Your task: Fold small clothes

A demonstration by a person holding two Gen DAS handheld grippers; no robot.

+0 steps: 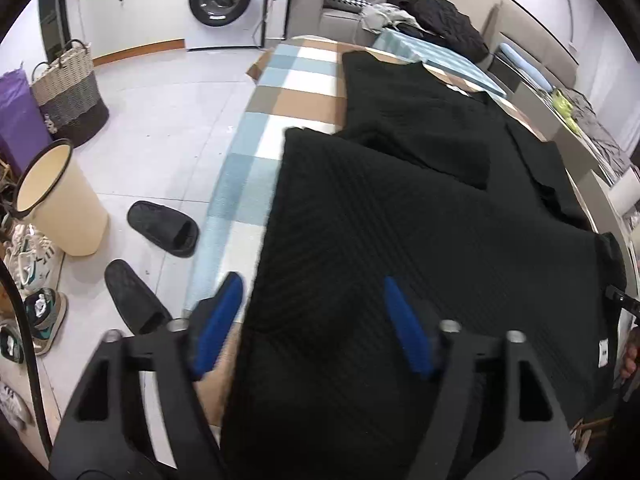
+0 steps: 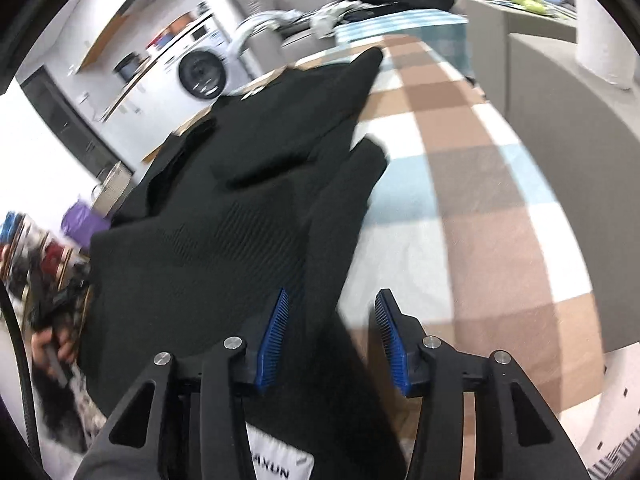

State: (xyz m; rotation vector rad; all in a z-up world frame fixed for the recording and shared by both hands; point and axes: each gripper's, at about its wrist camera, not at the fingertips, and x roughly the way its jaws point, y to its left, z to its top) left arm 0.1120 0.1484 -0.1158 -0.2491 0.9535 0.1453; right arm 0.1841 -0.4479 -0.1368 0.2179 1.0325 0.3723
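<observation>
- The left hand-held gripper (image 1: pixel 312 320) sits nearest in its view, its blue pads (image 1: pixel 218 328) spread wide, the near edge of a black ribbed garment (image 1: pixel 400 220) lying between them; neither pad visibly pinches the cloth.
- The right hand-held gripper (image 2: pixel 330 336) also has its blue pads (image 2: pixel 274 340) spread apart, straddling the right near edge of the same black ribbed garment (image 2: pixel 224 224); the left pad lies over the cloth, the right one over the checked blanket (image 2: pixel 460 184).
- The garment lies on a checked blanket (image 1: pixel 292 92) of blue, white and brown squares, one flap folded over its middle.
- A small white tag (image 1: pixel 603 354) shows at the garment's near right edge in the left view.
- On the floor to the left: two black slippers (image 1: pixel 164 228), sneakers (image 1: pixel 34 256), and a cream bin (image 1: pixel 60 200).
- Farther left stands a woven basket (image 1: pixel 70 92) beside a purple bag (image 1: pixel 18 116).
- At the far end, a heap of dark clothing (image 1: pixel 440 20) rests on a striped cloth, and a white washing machine (image 1: pixel 224 0) stands against the back wall.
</observation>
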